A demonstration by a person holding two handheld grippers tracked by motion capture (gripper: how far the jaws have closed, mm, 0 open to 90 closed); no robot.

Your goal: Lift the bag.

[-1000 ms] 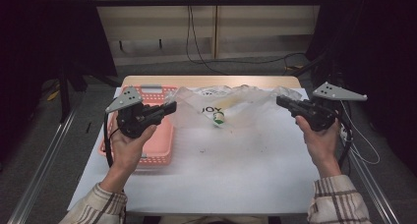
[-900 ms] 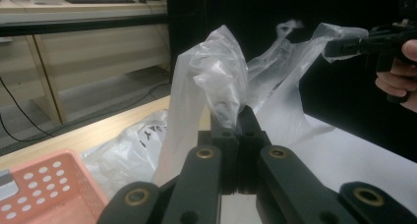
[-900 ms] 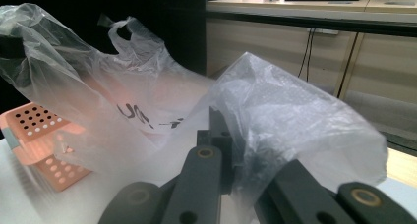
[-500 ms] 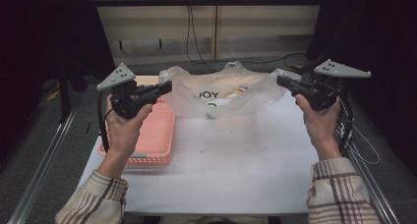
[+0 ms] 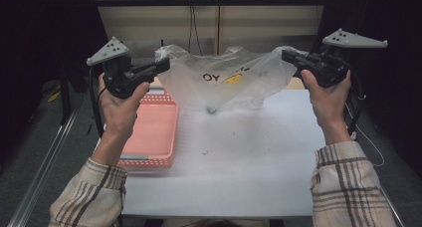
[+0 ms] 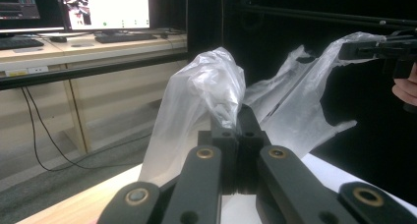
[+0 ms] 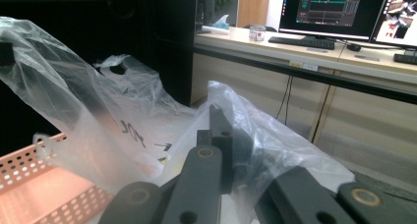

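Note:
A clear plastic bag with black and yellow print hangs stretched between my two grippers above the white table. My left gripper is shut on the bag's left edge; in the left gripper view its jaws pinch a bunch of the bag. At the right, my right gripper is shut on the other edge of the bag, whose film drapes over the jaws. A small greenish item shows low in the bag.
A pink perforated basket lies on the table's left side, below the left hand. Small dark specks dot the table's middle. Desks with monitors stand beyond the table, and a metal rail runs along its left.
Both hands have risen and lifted the bag off the table; it now hangs spread between the grippers. The basket has stayed put.

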